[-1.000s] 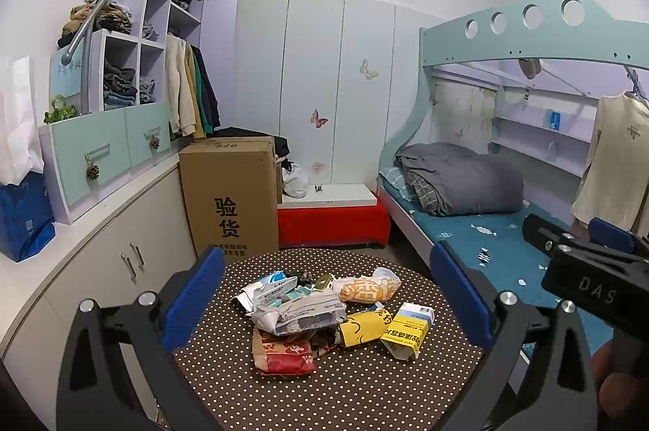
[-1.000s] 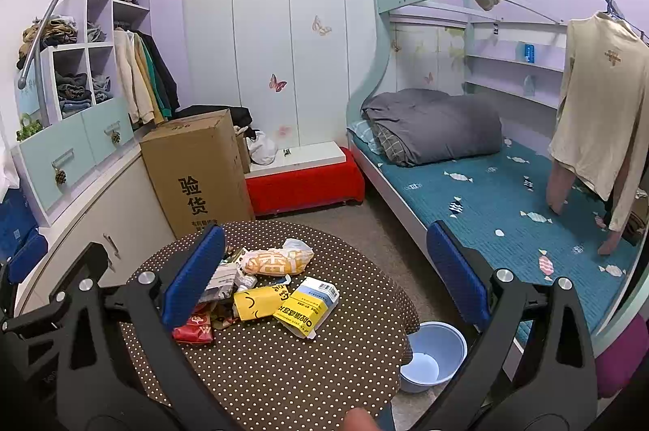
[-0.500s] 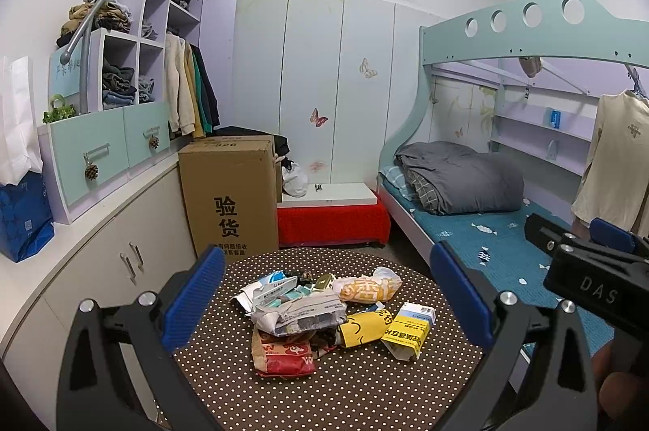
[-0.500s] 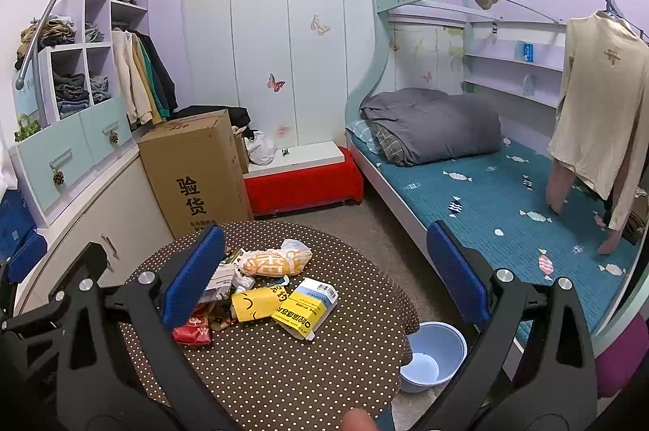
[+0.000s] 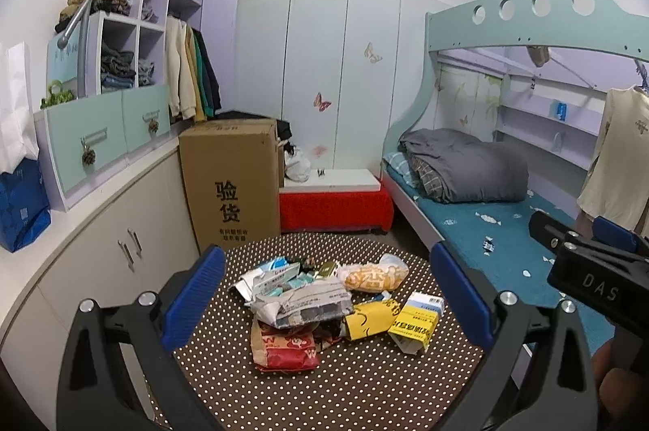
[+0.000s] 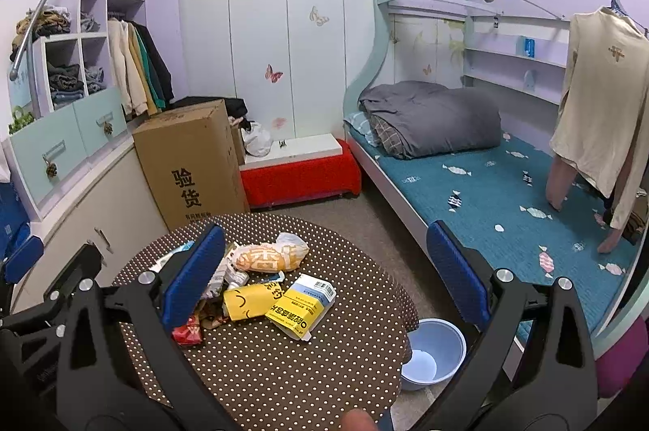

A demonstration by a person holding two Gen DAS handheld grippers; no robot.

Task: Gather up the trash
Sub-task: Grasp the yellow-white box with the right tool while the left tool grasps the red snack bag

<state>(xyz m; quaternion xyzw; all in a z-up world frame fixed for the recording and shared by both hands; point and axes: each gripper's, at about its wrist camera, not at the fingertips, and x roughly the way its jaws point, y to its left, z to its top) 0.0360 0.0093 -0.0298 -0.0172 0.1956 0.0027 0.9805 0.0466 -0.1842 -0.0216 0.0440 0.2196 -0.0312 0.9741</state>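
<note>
A pile of trash lies on a round brown polka-dot table (image 5: 365, 382): a grey crumpled wrapper (image 5: 300, 303), a red packet (image 5: 284, 348), a yellow carton (image 5: 415, 319) (image 6: 302, 305), a yellow bag (image 6: 247, 299) and an orange-white bag (image 5: 373, 274) (image 6: 267, 254). My left gripper (image 5: 324, 305) is open and empty, above the table's near side, facing the pile. My right gripper (image 6: 320, 281) is open and empty, to the right of the left one. A light blue bin (image 6: 434, 352) stands on the floor right of the table.
A tall cardboard box (image 5: 231, 183) stands behind the table beside white cabinets (image 5: 105, 248). A red bench (image 5: 336, 207) is at the back wall. A bunk bed (image 6: 486, 187) with a grey duvet runs along the right. A shirt (image 6: 600, 114) hangs at far right.
</note>
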